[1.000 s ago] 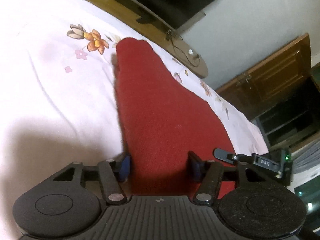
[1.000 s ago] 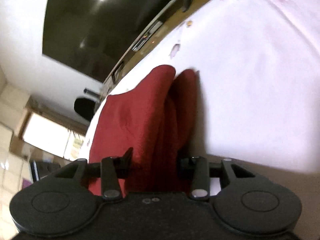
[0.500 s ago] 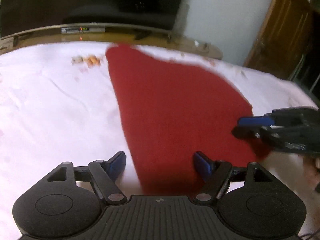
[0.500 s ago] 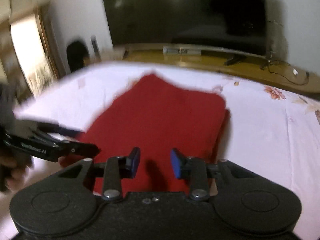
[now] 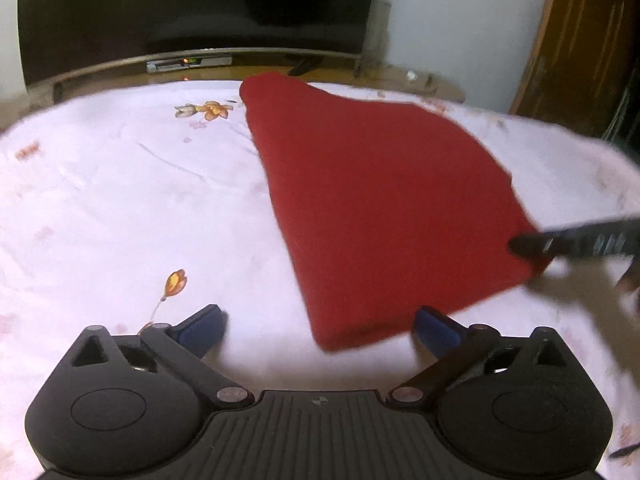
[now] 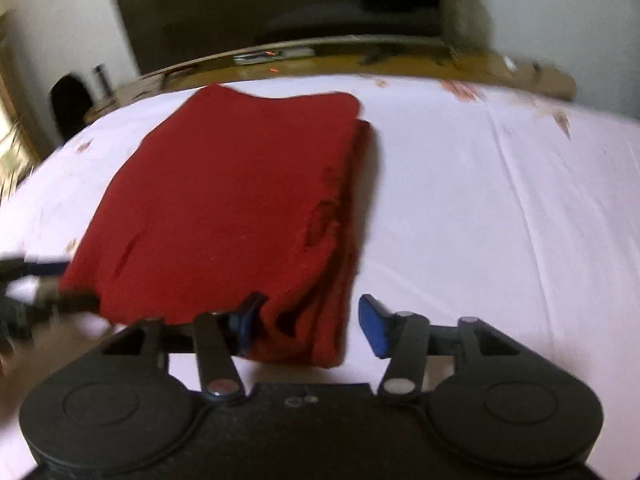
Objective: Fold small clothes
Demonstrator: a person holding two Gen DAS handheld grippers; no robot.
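One soft folded red cloth [image 5: 384, 208]

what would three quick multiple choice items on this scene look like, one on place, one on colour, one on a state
1. Where does the folded garment lie?
A. on the flowered bedsheet
B. on the wooden stand
C. in a drawer

2. What colour is the garment?
A. blue
B. red
C. white

3. How does the left gripper stand?
A. clamped on the cloth
B. jaws apart, pads off the cloth
C. out of view

Answers:
1 A, white sheet shows on all sides of it.
2 B, it is plain red in both views.
3 B, its jaws are opening, with the garment's near corner between the blue pads but neither pressing on it.
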